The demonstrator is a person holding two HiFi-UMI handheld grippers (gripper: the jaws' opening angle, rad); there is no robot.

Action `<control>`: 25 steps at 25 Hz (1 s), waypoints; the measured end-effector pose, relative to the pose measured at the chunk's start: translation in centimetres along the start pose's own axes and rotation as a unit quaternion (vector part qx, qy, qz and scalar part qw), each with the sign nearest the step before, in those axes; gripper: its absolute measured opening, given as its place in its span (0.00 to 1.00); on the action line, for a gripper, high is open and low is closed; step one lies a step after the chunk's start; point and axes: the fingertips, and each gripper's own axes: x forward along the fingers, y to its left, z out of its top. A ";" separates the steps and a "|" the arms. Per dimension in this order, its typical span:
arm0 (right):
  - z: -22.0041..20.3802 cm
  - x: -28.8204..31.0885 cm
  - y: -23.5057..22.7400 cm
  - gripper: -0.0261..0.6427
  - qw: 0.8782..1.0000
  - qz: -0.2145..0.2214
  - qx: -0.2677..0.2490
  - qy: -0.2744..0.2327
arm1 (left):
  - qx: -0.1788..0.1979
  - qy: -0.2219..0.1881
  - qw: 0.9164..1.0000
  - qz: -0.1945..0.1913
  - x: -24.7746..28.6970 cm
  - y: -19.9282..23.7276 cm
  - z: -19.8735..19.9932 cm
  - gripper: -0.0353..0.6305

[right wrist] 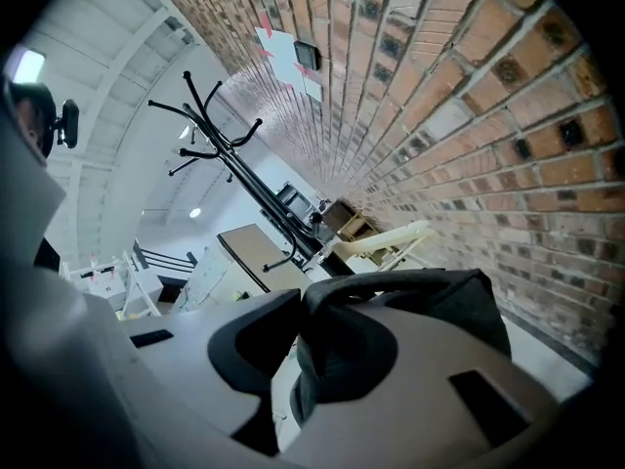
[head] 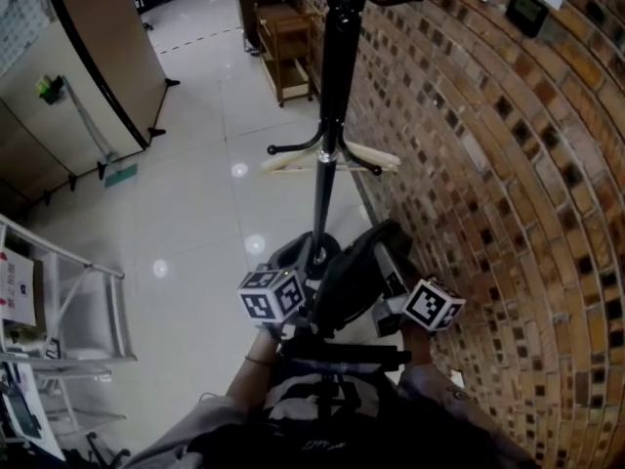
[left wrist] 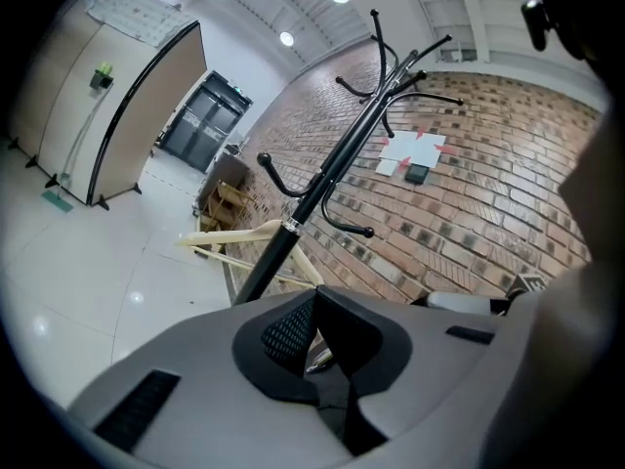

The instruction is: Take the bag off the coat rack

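The black coat rack [head: 332, 115] stands against the brick wall, with a pale wooden hanger [head: 332, 160] on its lower hooks. A dark bag [head: 352, 277] hangs low in front of the pole, between my two grippers. My right gripper [head: 391, 279] is shut on the bag; in the right gripper view its jaws [right wrist: 298, 330] clamp dark fabric of the bag [right wrist: 439, 296]. My left gripper [head: 305, 274] is at the bag's left side. In the left gripper view its pads [left wrist: 314, 325] meet; a small shiny bit shows behind them. The rack [left wrist: 322, 189] rises ahead.
The brick wall [head: 508, 184] runs along the right. A wooden shelf unit [head: 283, 52] stands behind the rack. A brown partition board [head: 107, 57] and a mop [head: 107, 169] are at the left, and a white metal rack [head: 68, 301] is nearer on the left.
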 end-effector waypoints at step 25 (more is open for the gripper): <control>-3.5 -8.6 -3.6 0.10 0.994 0.056 -0.038 0.082 | 0.004 -0.008 0.999 0.045 -2.4 -9.7 -8.5 0.07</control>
